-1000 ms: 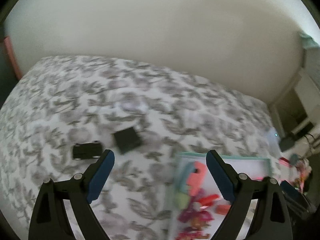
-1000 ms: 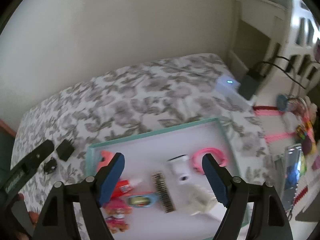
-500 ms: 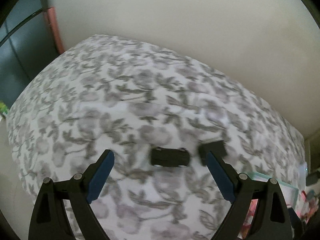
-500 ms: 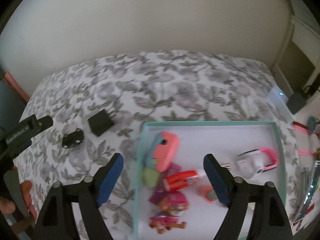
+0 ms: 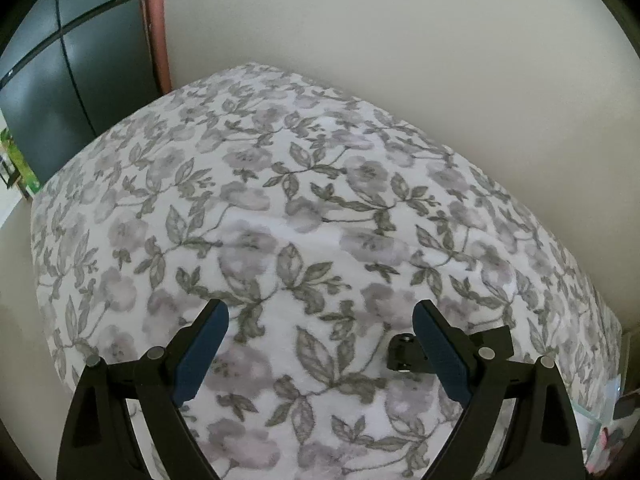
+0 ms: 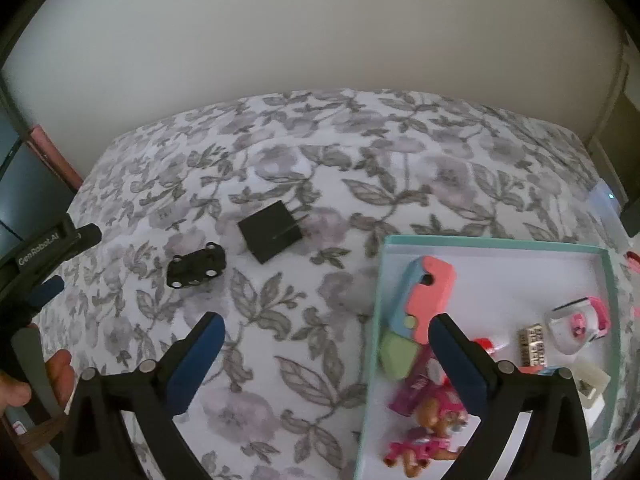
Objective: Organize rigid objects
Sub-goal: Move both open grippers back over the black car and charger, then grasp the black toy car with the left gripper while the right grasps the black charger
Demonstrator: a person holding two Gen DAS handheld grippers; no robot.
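A small black toy car (image 6: 196, 266) and a black plug adapter (image 6: 270, 231) lie on the flowered bedspread (image 6: 320, 184). A teal-rimmed white tray (image 6: 500, 240) to their right holds several toys, among them a pink and blue block (image 6: 426, 296) and pink figures (image 6: 430, 412). My right gripper (image 6: 326, 354) is open and empty above the cloth, just left of the tray. My left gripper (image 5: 320, 344) is open and empty; the toy car (image 5: 402, 354) shows partly hidden behind its right finger, with the adapter (image 5: 492, 338) beyond. The left gripper also shows in the right wrist view (image 6: 48, 256) at the left edge.
A pale wall (image 5: 400, 40) runs behind the bed. A dark panel with a pink edge (image 5: 154, 32) stands at the bed's far left corner. A white device with a lit dot (image 6: 606, 196) sits at the bed's right edge.
Both views swung left. The toy car slid from between my left fingers to behind the right finger. In the right view the tray moved right and the car and adapter came nearer the middle.
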